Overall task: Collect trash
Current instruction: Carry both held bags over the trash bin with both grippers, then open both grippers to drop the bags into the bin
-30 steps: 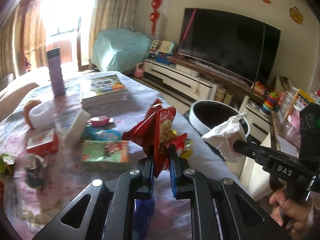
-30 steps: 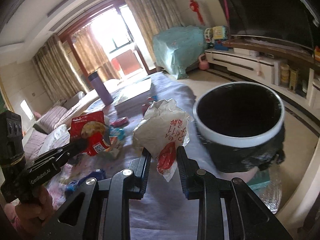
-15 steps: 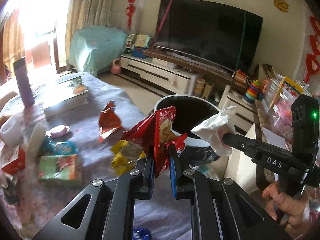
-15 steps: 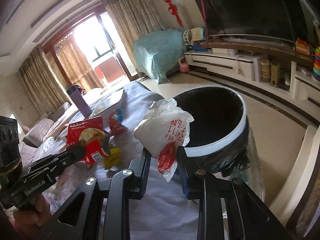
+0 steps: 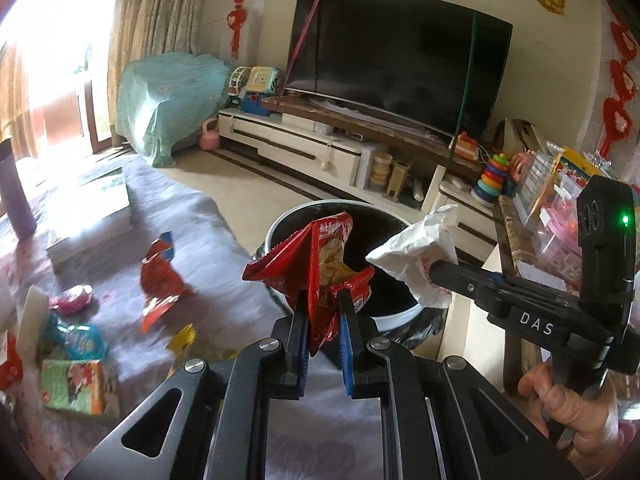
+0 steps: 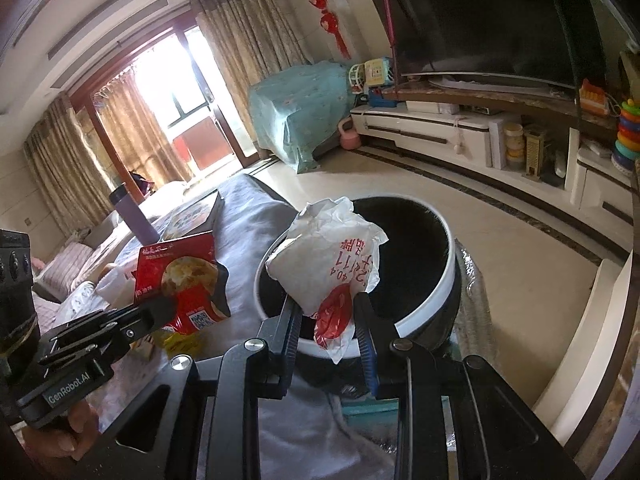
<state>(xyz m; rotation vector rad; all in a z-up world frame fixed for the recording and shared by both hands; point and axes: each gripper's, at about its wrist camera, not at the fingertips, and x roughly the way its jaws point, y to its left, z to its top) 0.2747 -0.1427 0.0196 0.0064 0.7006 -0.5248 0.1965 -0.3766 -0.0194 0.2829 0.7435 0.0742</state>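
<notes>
left wrist view has the left gripper (image 5: 323, 322) with its fingers clamped on a red chip bag (image 5: 320, 264), held at the near rim of the black-lined trash bin (image 5: 394, 320) off the bench's edge. right wrist view shows the right gripper (image 6: 326, 320), fingers part closed and pinching a crumpled white wrapper (image 6: 326, 256) over the bin's mouth. neither piece is dropped in yet. left on the bench (image 5: 224, 240): a torn red wrapper (image 5: 160, 276), a yellow wrapper (image 5: 182, 336) near the edge, and more packets further back, so much remains.
</notes>
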